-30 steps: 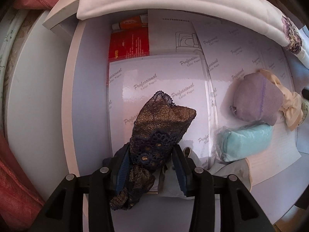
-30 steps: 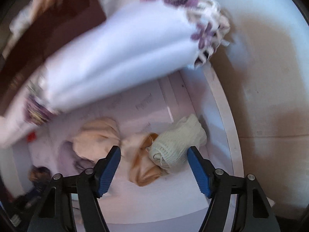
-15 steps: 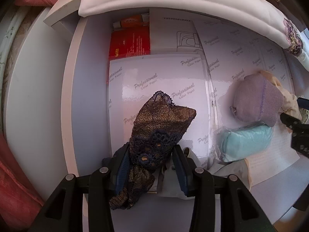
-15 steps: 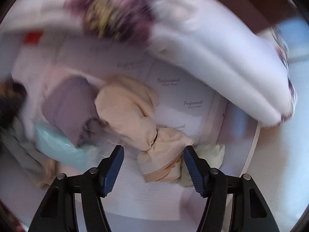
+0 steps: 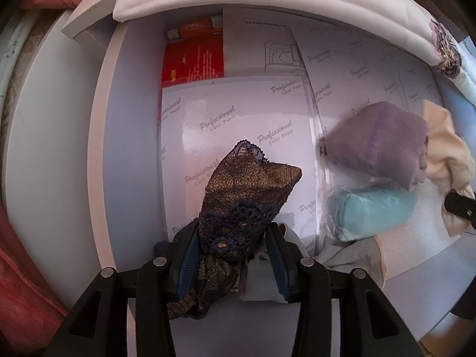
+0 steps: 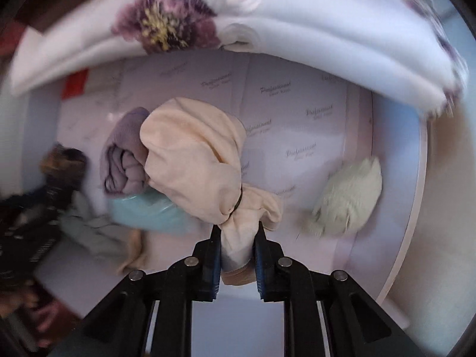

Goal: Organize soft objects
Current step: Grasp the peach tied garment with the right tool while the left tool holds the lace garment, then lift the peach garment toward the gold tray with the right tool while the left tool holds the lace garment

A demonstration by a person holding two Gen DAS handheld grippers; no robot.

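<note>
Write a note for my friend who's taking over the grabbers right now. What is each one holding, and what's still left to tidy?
Left gripper: shut on the dark lace cloth.
Right gripper: shut on the peach bundle, at its tied end.
In the drawer: purple roll, teal pack and grey cloth crowd together on the left; cream knit roll lies apart on the right.
Done: both pieces gripped. Left: place them, then sort the others.

The dark lace cloth point(image 5: 244, 196) looks coarse and openwork, with a metallic bronze weave, and it lies on glossy white printed paper point(image 5: 238, 119) that throws back the light. The peach bundle point(image 6: 196, 160) is smooth, matt cloth, the cream piece point(image 6: 348, 199) near the drawer's right edge is fuzzy knit, and the lilac roll point(image 6: 125, 154) is soft and matt. The teal pack point(image 5: 374, 211) has a shiny plastic wrap.
</note>
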